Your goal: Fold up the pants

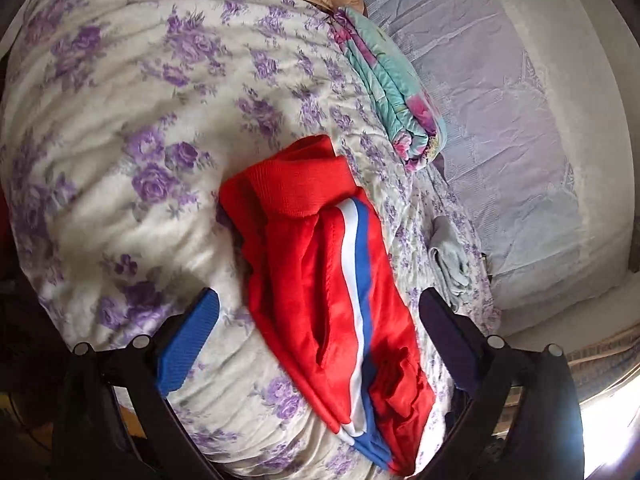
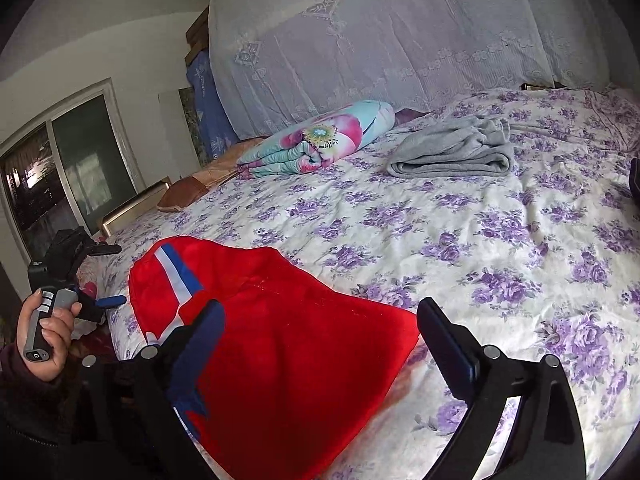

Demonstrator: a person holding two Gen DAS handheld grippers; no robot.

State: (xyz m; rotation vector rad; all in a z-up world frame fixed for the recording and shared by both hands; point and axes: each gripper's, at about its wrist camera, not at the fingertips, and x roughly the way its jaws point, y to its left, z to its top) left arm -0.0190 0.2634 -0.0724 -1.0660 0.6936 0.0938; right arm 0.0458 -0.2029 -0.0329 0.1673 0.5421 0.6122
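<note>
I am hovering both claws over the red fleece pants with the white-and-blue side stripe (image 1: 320, 280), which are lying in a folded bundle on the white bedspread printed with purple flowers (image 1: 120, 120), near its front edge. My left claw (image 1: 316, 320) is standing spread wide, its blue pads on either side of the bundle and pinching nothing. My right claw (image 2: 320, 332) is spread wide too, fingers clear of the cloth — so neither is gripping.

I am judging the fold as largely made and the release as the step in hand. The ribbed waistband (image 1: 296, 184) is sitting a little askew on top, so the next move, I think, calls for squaring the bundle or carrying it beside the folded grey garment (image 2: 452, 152) further up the bed.
</note>
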